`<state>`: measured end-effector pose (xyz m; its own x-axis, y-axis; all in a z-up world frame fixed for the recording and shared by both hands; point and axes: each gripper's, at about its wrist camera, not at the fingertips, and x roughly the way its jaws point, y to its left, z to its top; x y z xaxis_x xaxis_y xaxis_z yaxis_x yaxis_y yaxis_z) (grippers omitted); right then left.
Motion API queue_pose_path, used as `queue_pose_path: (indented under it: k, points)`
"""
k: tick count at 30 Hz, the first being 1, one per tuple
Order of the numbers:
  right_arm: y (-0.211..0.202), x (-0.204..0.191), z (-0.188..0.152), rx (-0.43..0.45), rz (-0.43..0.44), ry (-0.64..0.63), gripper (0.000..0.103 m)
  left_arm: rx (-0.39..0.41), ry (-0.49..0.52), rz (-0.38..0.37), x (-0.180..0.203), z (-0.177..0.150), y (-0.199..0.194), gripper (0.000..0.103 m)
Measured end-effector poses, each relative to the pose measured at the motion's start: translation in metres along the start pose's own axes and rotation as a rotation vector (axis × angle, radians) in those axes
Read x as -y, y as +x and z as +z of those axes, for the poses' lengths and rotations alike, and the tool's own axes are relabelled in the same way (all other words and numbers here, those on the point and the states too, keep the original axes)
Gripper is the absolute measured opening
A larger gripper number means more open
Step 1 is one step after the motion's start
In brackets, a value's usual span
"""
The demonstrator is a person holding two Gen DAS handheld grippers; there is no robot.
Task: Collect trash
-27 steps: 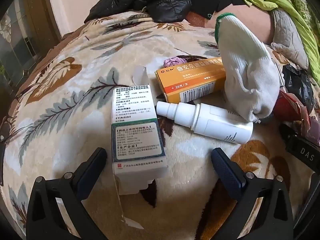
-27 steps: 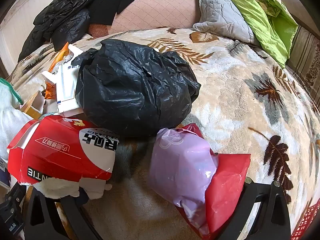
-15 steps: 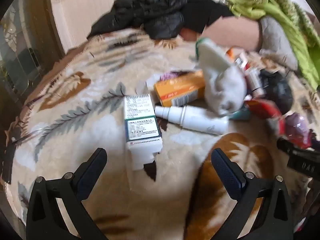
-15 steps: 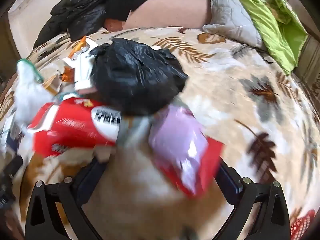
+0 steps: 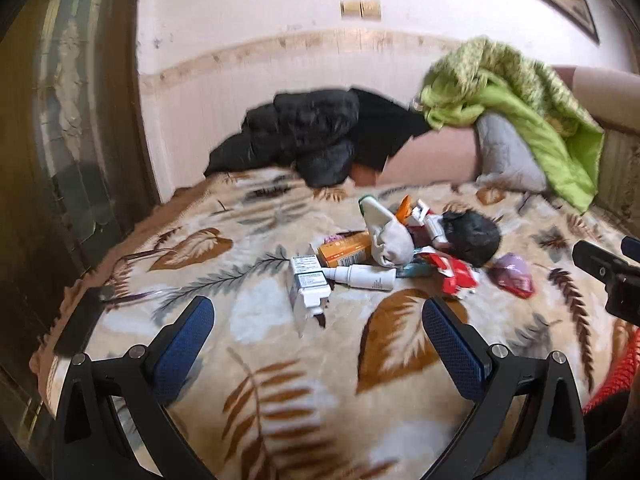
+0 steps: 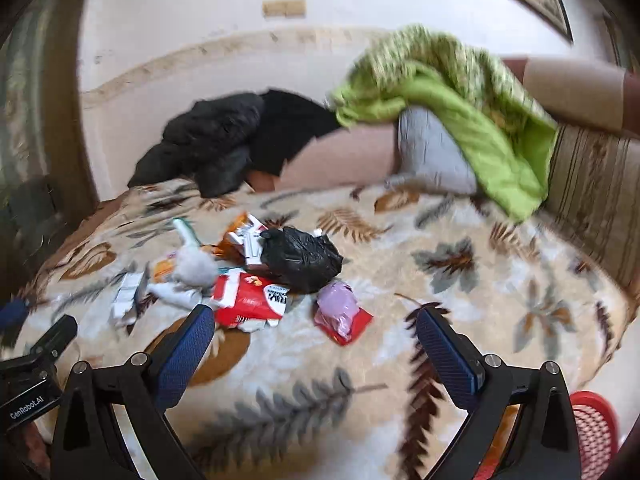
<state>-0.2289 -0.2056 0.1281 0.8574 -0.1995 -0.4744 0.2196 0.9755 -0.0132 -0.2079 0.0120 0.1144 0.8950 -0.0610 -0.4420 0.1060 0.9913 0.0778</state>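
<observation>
A pile of trash lies mid-bed on a leaf-patterned blanket (image 5: pixel 280 380): a white medicine box (image 5: pixel 308 286), an orange box (image 5: pixel 344 249), a white spray bottle (image 5: pixel 364 277), a white glove (image 5: pixel 388 236), a red-and-white packet (image 6: pixel 250 300), a black plastic bag (image 6: pixel 300 258) and a purple-and-red wrapper (image 6: pixel 342 312). My left gripper (image 5: pixel 318 326) is open and empty, held back from the pile. My right gripper (image 6: pixel 316 334) is open and empty, also short of the pile; it shows at the right edge of the left wrist view (image 5: pixel 608 272).
Black jackets (image 5: pixel 304 140), a grey pillow (image 6: pixel 432 152) and a green quilt (image 6: pixel 480 116) lie at the bed's far side by the wall. A red mesh basket (image 6: pixel 592 432) sits at the lower right beside the bed. A dark door frame stands at the left.
Both grippers have pulled back and up from the pile, so the trash now looks smaller and farther. Both stayed open and empty. The trash items have not moved.
</observation>
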Motion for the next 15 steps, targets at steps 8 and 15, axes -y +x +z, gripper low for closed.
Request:
queue_pose_path:
  k: [8, 15]
  points:
    - [-0.037, -0.010, -0.022, 0.053, -0.027, -0.061, 0.102, 0.044, 0.043, 0.020, 0.007, -0.013, -0.023, 0.103]
    - [-0.030, 0.000, -0.029, 0.022, -0.052, -0.051, 0.102, 0.016, 0.045, -0.004, 0.011, -0.017, -0.012, 0.103]
